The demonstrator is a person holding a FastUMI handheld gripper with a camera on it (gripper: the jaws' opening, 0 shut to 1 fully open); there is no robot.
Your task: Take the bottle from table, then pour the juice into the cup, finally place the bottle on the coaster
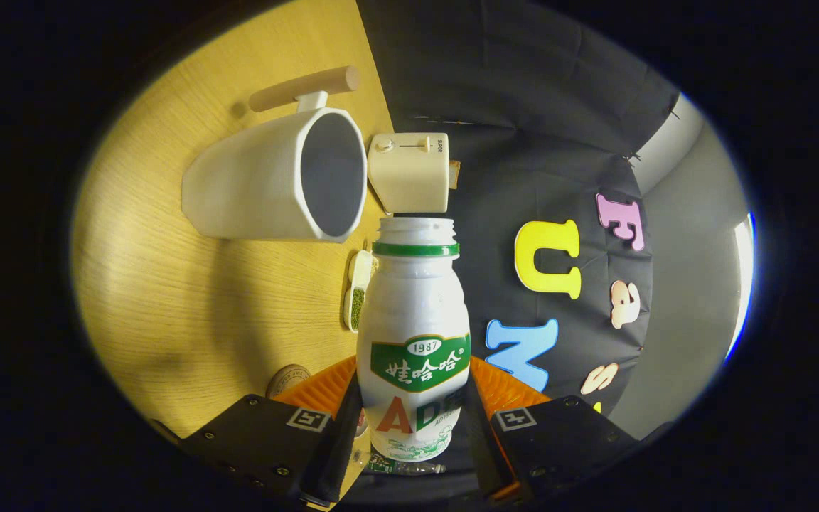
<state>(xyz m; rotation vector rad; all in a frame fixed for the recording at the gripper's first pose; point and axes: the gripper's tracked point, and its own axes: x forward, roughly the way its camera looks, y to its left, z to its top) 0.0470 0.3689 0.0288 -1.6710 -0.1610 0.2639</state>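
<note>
My gripper (413, 427) is shut on a white plastic bottle (415, 313) with a green neck ring and a green label; both fingers press on its lower body. The bottle has no cap, and its open mouth (416, 226) points straight ahead. The whole view is rolled sideways, so the wooden table (168, 299) stands like a wall beside the bottle. A white cup (274, 178) with a wooden bar handle (304, 88) sits on the table, just beyond the mouth and to one side. Its opening (331, 174) looks empty. A round brown coaster (287, 378) peeks out by the table-side finger (342, 427).
A cream toaster (409, 171) stands directly beyond the bottle mouth, next to the cup. A small white scoop with green grains (357, 291) lies on the table beside the bottle's shoulder. The table edge runs behind the toaster, with the black cloth wall past it.
</note>
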